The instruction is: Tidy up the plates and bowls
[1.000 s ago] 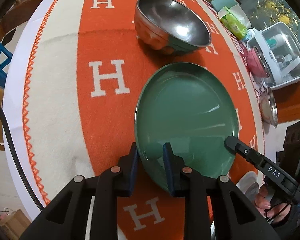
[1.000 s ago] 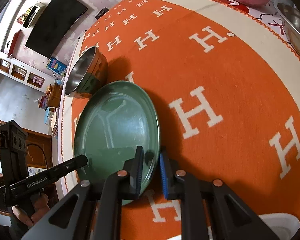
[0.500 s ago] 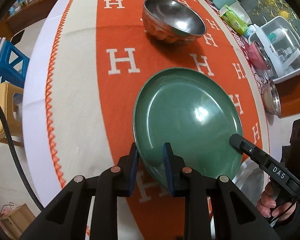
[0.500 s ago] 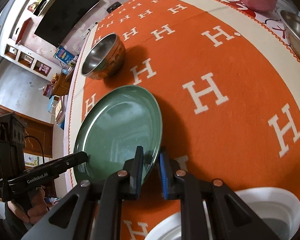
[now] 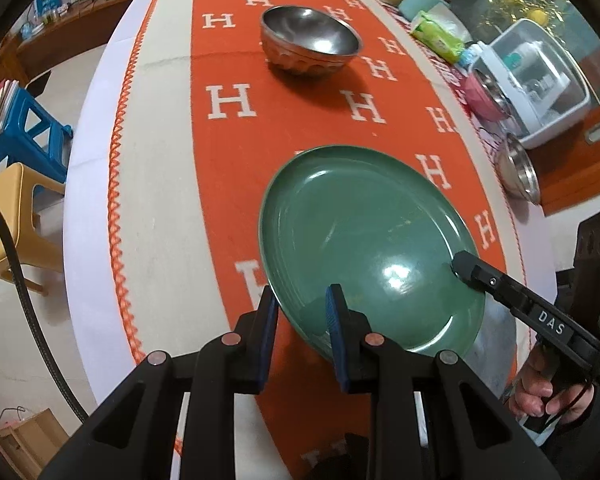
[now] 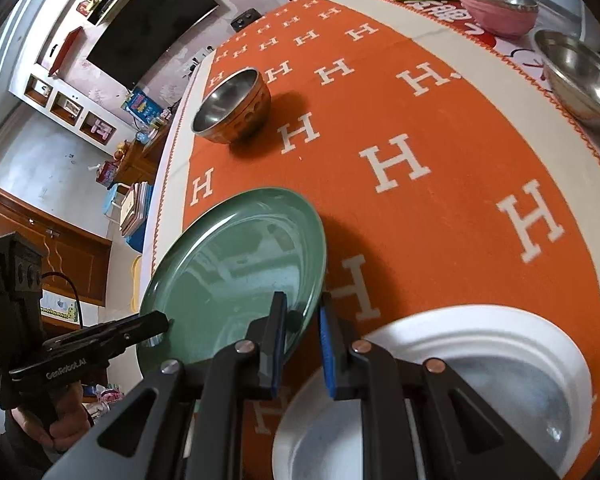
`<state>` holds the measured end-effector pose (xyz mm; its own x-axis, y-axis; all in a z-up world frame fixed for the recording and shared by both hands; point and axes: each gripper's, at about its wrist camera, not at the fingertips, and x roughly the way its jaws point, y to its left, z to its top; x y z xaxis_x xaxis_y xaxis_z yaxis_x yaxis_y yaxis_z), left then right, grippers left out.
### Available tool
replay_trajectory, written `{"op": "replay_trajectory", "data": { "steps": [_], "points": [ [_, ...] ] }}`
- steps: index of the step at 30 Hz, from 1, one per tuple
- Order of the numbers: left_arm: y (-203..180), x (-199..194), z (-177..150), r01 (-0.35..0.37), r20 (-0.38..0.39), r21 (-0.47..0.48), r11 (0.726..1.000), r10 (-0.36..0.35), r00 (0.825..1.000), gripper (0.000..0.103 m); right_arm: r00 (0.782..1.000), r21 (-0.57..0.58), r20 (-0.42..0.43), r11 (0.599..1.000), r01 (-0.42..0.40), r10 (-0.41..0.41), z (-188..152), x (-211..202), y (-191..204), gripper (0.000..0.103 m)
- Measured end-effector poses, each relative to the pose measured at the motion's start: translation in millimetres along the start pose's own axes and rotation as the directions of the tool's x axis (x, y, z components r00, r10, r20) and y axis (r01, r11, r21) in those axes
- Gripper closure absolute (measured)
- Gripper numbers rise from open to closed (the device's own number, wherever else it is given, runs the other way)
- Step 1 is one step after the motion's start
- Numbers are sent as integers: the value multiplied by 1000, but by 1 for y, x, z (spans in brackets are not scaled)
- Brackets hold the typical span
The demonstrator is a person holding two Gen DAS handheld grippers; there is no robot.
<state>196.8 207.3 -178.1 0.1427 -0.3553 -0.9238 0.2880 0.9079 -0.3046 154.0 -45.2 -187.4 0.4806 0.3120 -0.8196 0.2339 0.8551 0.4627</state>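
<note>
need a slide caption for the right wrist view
Both grippers carry the green plate toward the white plate, steel bowl behind.

Orange H-patterned cloth [image 5: 236, 168], blue stool [image 5: 28, 128]

The left hand-held gripper [image 5: 300, 308] clamps the near rim of a green plate [image 5: 364, 240], one finger under it and one on top. The right hand-held gripper [image 5: 466, 270] grips the plate's opposite edge. Farther along the orange cloth [image 5: 232, 152] covering the bench, a steel bowl [image 5: 310, 40] stands well apart from the plate
</note>
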Motion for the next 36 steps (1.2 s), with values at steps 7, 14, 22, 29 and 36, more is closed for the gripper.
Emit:
{"op": "replay_trajectory", "data": {
  "steps": [7, 14, 22, 29, 36],
  "points": [
    [-20, -22, -23, 14, 56, 58, 998, -17, 998, 80, 998, -59, 60, 998, 17, -14, -12, -27, 1, 88],
    [-43, -41, -38, 28, 112, 134, 991, -43, 993, 80, 991, -78, 135, 997, 17, -6, -25, -55, -7, 88],
    [-68, -49, -57, 56, 109, 199, 979, -79, 991, 80, 983, -42, 182, 998, 40, -32, -48, -85, -21, 88],
    [-93, -44, -72, 80, 70, 240, 967, -100, 993, 80, 978, -12, 191, 997, 81, -78, -69, -109, -34, 88],
    [-111, -29, -91, 101, 15, 262, 960, -109, 994, 80, 980, 30, 162, 993, 113, -116, -92, -118, -58, 87]
  ]
}}
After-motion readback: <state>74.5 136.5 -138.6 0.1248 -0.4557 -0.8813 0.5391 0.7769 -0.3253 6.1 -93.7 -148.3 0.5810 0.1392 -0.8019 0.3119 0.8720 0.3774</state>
